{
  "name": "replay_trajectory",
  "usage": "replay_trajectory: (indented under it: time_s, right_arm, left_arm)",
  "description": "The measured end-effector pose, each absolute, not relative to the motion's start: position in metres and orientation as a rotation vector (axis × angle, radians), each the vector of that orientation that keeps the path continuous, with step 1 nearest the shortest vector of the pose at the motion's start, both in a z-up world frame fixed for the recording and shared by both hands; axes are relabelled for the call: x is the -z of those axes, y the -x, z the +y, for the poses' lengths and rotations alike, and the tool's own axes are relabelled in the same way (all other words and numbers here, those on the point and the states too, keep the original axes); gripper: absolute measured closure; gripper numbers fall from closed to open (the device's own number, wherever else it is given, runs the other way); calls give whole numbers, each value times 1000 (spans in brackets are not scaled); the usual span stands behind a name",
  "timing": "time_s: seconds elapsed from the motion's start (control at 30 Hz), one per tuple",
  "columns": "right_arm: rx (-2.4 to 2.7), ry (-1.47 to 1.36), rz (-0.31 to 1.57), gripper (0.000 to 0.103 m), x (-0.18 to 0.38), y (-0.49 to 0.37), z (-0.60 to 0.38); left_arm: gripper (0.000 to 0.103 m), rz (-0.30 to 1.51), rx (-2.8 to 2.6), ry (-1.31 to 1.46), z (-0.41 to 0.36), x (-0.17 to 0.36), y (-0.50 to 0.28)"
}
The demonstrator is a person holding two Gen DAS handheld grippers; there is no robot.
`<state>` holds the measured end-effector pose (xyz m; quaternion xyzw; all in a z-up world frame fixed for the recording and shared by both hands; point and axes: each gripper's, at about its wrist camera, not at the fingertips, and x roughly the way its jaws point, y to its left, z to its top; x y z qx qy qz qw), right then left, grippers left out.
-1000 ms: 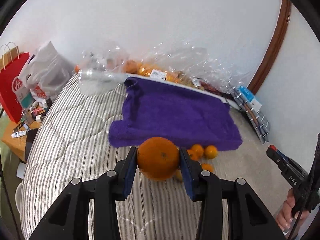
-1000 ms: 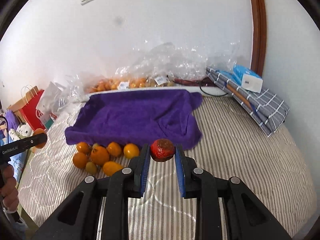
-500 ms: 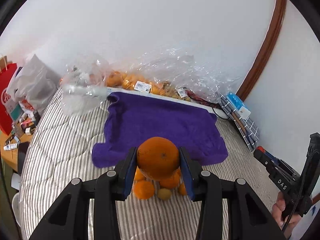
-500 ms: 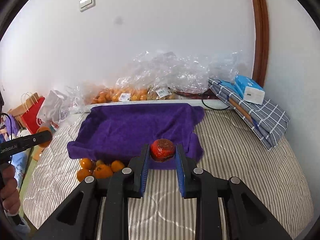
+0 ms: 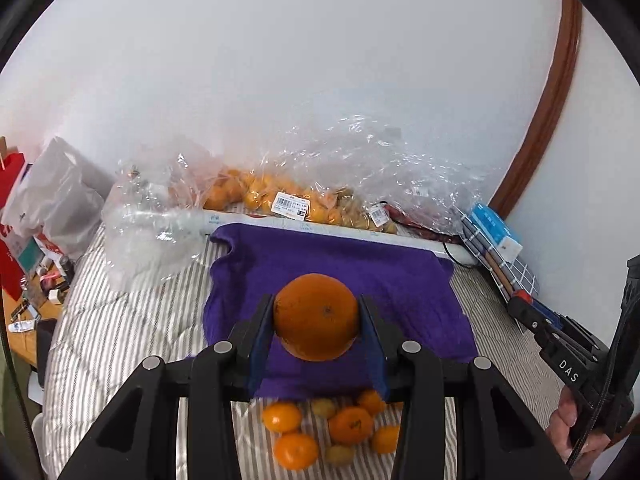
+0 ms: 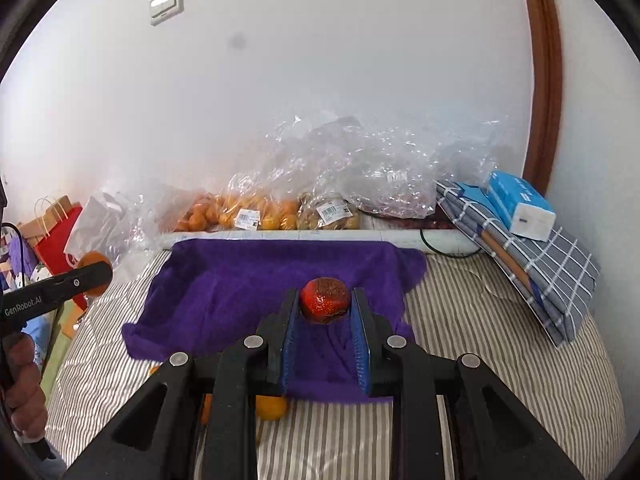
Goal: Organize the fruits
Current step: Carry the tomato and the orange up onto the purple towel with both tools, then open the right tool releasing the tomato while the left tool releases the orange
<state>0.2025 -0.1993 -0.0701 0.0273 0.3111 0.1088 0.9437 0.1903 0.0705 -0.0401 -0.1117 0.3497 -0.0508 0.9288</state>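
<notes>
Above purple towel [image 5: 340,264]: L gripper [image 5: 318,320] tilted down w/ orange [image 5: 316,316]; R gripper [image 6: 325,306] clenching red fruit [image 6: 325,300].

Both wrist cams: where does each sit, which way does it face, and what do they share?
Left wrist: on the left gripper, looking down over its orange at the purple towel; a hand holds the right gripper at the edge.
Right wrist: on the right gripper, same heading, gripping a red fruit.
Shared: towel, bagged fruit.

The left gripper [image 5: 318,320] hides part of the loose fruit pile [image 5: 332,428]; price labels [image 5: 291,205] too small to read
</notes>
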Motion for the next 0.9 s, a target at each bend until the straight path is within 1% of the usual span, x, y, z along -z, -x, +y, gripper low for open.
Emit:
replay_trajectory:
  time_s: [0.47,0.67,0.9]
  right_arm:
    - [-223,-61,696,78,108,-279,-191]
    - [-218,-68,757,78,140,-303,-189]
    - [-219,-57,812,78,164,-317,-185]
  left_arm:
    - [64,768,88,280,76,79,-263]
    - [64,814,97,271,71,107,-282]
    - [64,884,86,261,71,132,-295]
